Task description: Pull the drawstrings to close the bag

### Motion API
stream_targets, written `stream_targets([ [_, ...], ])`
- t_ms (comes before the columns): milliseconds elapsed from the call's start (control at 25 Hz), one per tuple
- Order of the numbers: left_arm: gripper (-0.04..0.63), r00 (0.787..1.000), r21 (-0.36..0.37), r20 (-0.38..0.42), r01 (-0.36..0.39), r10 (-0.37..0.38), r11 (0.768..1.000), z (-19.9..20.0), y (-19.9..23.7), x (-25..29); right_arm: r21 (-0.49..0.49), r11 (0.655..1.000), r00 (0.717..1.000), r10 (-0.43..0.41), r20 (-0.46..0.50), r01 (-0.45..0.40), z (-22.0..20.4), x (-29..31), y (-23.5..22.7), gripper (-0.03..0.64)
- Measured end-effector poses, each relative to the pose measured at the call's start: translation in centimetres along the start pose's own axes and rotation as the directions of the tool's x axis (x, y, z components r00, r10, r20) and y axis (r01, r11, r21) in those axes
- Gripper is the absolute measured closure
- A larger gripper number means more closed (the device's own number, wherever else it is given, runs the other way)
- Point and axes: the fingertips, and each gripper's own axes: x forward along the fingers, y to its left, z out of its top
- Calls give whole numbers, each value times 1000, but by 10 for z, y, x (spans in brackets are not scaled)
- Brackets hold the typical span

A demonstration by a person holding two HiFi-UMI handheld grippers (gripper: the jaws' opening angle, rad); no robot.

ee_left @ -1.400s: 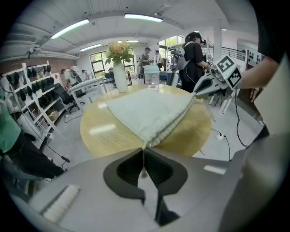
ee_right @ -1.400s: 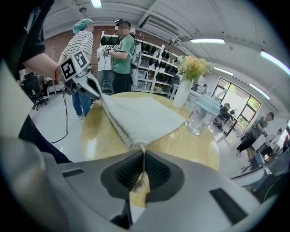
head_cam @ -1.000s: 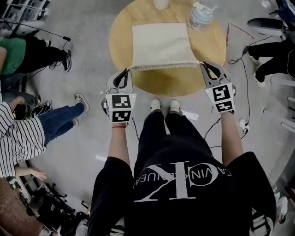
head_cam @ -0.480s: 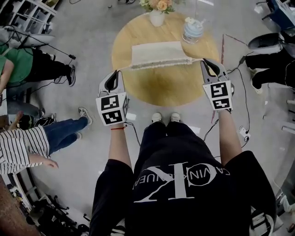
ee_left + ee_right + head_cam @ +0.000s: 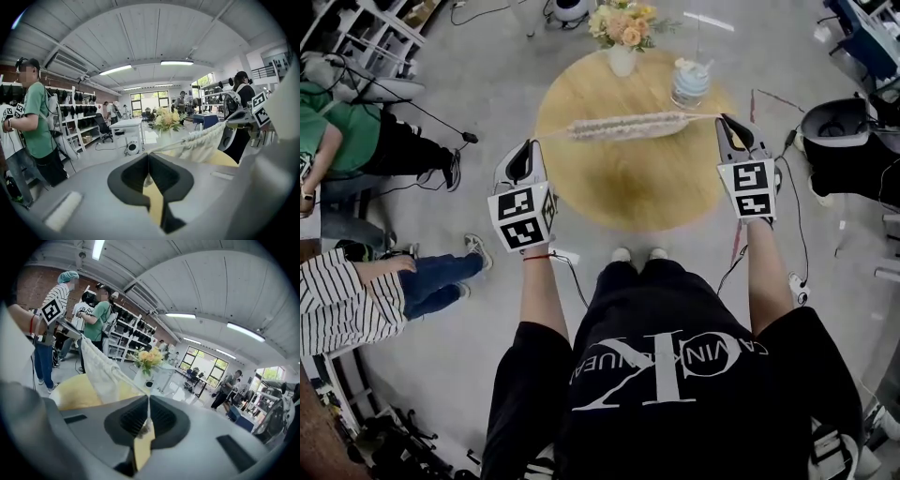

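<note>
A cream drawstring bag (image 5: 628, 125) hangs over the round wooden table (image 5: 628, 187), its mouth gathered into a narrow ruffled strip. A thin drawstring runs from each end of it. My left gripper (image 5: 529, 147) is shut on the left drawstring (image 5: 161, 147) at the table's left edge. My right gripper (image 5: 727, 121) is shut on the right drawstring (image 5: 125, 379) at the table's right edge. In the left gripper view the bag (image 5: 204, 144) stretches away to the right of the closed jaws (image 5: 148, 157). In the right gripper view the bag (image 5: 100, 367) hangs to the left of the closed jaws (image 5: 148, 401).
A vase of flowers (image 5: 622, 36) and a lidded cup with a straw (image 5: 689, 82) stand at the table's far side. People sit at the left (image 5: 366, 150). Cables cross the floor (image 5: 741, 244), and a black chair (image 5: 839, 122) is at the right.
Both grippers rose and drew apart. The bag, lying flat on the table a second ago, now hangs lifted with its mouth cinched into a thin strip.
</note>
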Motion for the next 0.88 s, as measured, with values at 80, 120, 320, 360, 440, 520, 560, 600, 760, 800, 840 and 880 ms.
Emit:
stream_targets([
  [80,580,1000,0,9,-3,3,1000,5,1,1,-5,1000,1000,-5,8,5,3,0,-5,597],
  [120,580,1000,-3,15,-6,6,1000,8,2,1,-5,1000,1000,-9,10,9,4,0,-7,597],
  [320,580,999,-2,32,-18,18,1000,18,10,2,7,999,999,-38,-2,38,5,5,-18,597],
  [360,580,999,-1,33,-19,19,1000,19,11,3,4,999,999,-45,-4,45,5,6,-20,597],
  [440,580,999,-3,37,-24,24,1000,21,15,4,-5,998,998,-59,-4,59,7,7,-25,597],
  [520,580,999,-10,45,-29,30,1000,24,18,4,-16,997,997,-75,-2,75,9,8,-31,597],
  [560,580,998,-12,49,-31,31,999,26,19,4,-19,996,997,-83,0,83,10,8,-34,597],
  [600,580,998,-13,53,-32,32,999,27,20,3,-20,996,996,-89,2,89,11,8,-37,597],
  [760,580,997,-10,65,-32,32,999,34,24,1,-19,994,994,-109,10,109,15,5,-49,597],
  [800,580,997,-16,69,-32,33,999,35,26,0,-21,993,994,-112,11,113,16,4,-50,597],
  [840,580,997,-24,72,-34,35,999,36,28,-2,-24,993,993,-115,12,115,17,4,-52,597],
  [880,580,996,-32,75,-35,37,999,37,30,-3,-26,993,993,-116,13,117,18,3,-53,597],
])
